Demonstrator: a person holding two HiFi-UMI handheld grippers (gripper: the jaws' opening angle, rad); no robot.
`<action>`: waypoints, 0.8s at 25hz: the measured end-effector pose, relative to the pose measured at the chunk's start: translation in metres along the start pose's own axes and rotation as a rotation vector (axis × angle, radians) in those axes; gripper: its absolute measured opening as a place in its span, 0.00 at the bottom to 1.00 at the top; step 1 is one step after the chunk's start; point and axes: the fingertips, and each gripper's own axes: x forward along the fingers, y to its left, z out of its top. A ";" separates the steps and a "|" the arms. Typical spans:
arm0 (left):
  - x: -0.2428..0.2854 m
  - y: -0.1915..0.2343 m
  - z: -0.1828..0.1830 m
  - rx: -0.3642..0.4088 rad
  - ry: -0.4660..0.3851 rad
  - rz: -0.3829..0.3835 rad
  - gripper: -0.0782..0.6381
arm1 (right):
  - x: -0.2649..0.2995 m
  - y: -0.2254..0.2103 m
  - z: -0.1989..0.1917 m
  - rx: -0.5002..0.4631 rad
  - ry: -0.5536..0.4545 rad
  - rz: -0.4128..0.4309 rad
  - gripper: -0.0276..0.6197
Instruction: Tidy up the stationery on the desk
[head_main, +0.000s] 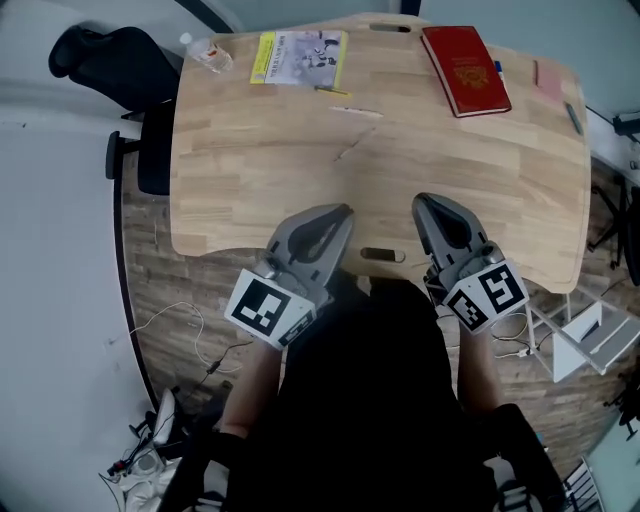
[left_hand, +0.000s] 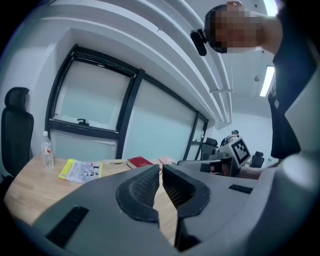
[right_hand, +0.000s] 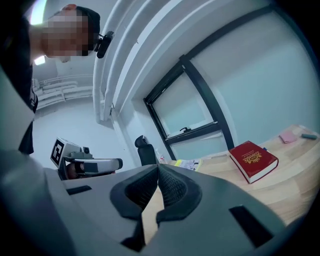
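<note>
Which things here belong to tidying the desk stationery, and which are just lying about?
Job in hand:
red hardcover book
yellow-edged printed booklet
thin yellow pencil
small pink pad
dark slim pen

Lying about:
clear plastic water bottle
black office chair

Looks along the left gripper (left_hand: 160, 166), jaws closed tip to tip on nothing, above the wooden desk (left_hand: 30, 192). Beyond, takes in a clear bottle (left_hand: 47, 152) upright near a yellow booklet (left_hand: 80, 170), and a red book (left_hand: 139, 162) lying flat farther right.
</note>
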 end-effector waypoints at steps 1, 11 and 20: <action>0.006 0.000 -0.003 0.015 0.018 0.008 0.16 | 0.002 -0.005 -0.001 0.002 0.011 0.008 0.07; 0.049 0.031 -0.032 0.034 0.120 0.039 0.16 | 0.011 -0.040 -0.014 0.038 0.073 -0.002 0.07; 0.078 0.079 -0.080 0.096 0.258 0.020 0.16 | 0.011 -0.053 -0.015 0.019 0.114 -0.080 0.07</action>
